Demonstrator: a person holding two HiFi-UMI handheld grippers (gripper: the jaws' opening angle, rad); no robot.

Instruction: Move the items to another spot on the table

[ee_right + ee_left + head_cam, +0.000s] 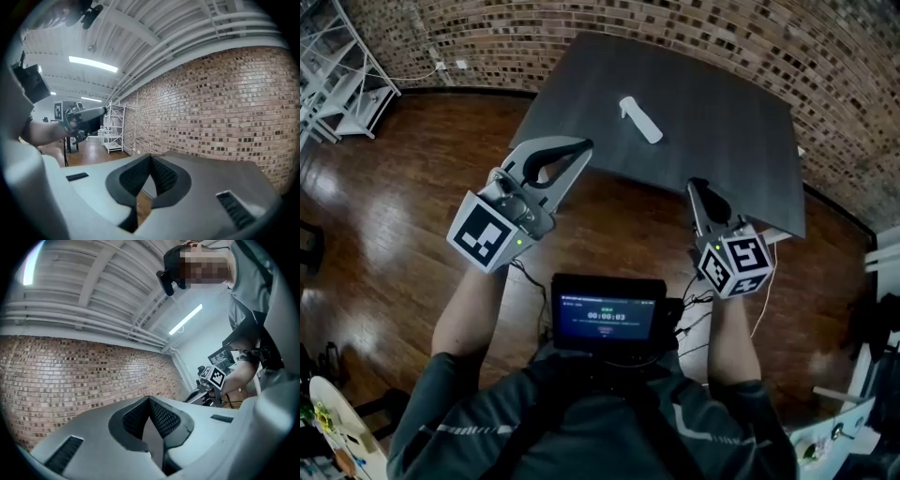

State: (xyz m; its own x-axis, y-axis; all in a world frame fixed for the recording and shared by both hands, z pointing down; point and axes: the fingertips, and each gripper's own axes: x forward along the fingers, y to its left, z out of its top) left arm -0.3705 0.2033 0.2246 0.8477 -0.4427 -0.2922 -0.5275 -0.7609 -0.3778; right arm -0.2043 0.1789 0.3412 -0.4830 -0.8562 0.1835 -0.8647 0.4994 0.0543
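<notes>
1. While both grippers hang short of the work, we find the one thing to move, a white oblong item (639, 120), lying alone on the dark table (722, 141), toward its far left part. We cannot tell what it is.
2. Our left gripper (581, 147) has its jaws pressed together at the tips with nothing between them. Its tip hangs by the table's near left edge.
3. Our right gripper (697, 187) is likewise closed tip to tip and empty. It sits at the table's near edge.
4. The item lies ahead of both grippers and between them: forward and to the right of the left tip, forward and to the left of the right tip.
5. Its long axis runs on a slant, with the far end toward the left and the near end toward the right. We judge the left tip slightly nearer its middle and the right tip nearer its lower end.
6. Neither gripper view shows the item, so whichever hand goes must first spread its jaws, turn toward it and close across the narrow width.
</notes>
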